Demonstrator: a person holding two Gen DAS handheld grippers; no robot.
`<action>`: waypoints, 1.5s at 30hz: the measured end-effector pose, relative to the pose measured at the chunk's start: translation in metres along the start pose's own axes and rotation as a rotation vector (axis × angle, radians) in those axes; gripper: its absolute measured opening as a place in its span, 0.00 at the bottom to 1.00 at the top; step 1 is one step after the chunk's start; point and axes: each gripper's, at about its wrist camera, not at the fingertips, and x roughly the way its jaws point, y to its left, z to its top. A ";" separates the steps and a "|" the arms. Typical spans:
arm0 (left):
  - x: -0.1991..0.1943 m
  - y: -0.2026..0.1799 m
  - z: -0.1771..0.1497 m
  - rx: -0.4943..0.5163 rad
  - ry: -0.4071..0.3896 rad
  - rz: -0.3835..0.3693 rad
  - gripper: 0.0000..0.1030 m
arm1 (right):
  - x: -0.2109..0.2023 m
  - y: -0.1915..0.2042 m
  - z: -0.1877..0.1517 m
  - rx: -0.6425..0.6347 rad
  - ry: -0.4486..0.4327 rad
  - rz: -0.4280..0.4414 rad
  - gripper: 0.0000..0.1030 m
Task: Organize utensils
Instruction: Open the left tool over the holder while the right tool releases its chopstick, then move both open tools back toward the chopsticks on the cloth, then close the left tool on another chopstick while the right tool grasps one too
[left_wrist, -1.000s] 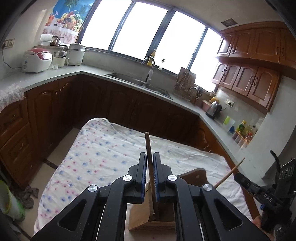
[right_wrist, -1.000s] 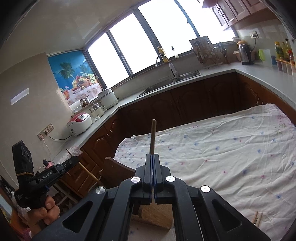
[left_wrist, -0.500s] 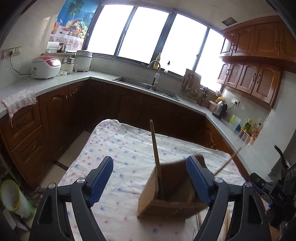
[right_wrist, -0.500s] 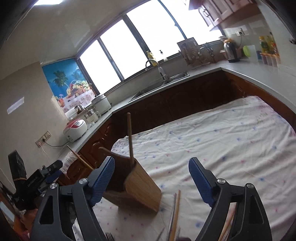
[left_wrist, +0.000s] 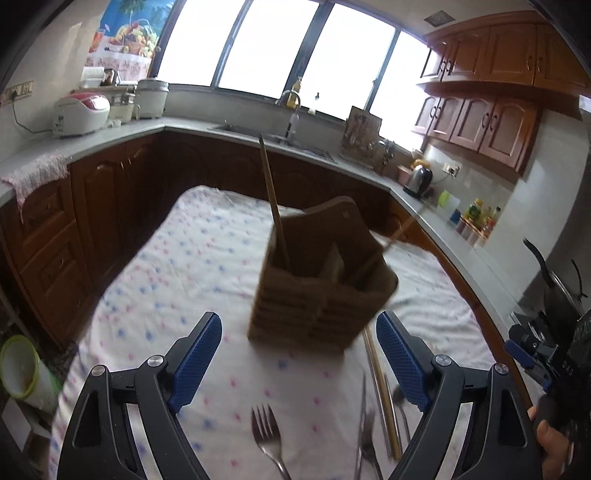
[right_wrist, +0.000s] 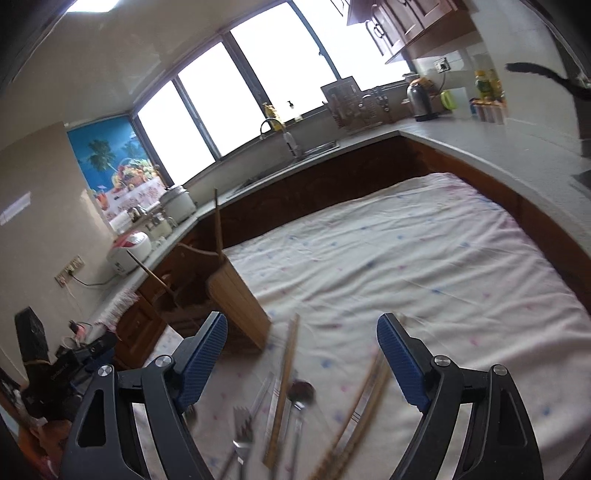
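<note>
While both tongs gape empty, the wooden holder stands beyond them.

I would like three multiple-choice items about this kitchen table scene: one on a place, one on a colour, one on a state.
1. Where do the loose forks and chopsticks lie?
A. in the sink
B. on the tablecloth, on the near side of the wooden holder
C. on the counter

2. What colour are the pads on the fingers?
A. blue
B. red
C. white

3. How is the left gripper?
A. shut on a chopstick
B. shut on a fork
C. open, with nothing held

Answers:
1 B: the fork and chopsticks rest on the tablecloth on the near side of the wooden holder.
2 A: the pads are blue.
3 C: the left gripper has its fingers wide apart, clamping nothing.
</note>
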 end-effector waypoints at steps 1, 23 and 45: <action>-0.002 -0.001 -0.002 -0.003 0.008 -0.006 0.83 | -0.005 -0.002 -0.004 -0.006 0.000 -0.010 0.83; 0.000 -0.065 -0.017 0.103 0.116 -0.045 0.82 | -0.037 -0.048 -0.046 0.043 0.027 -0.112 0.82; 0.089 -0.117 0.001 0.204 0.235 -0.072 0.44 | 0.031 -0.064 -0.035 0.059 0.168 -0.126 0.39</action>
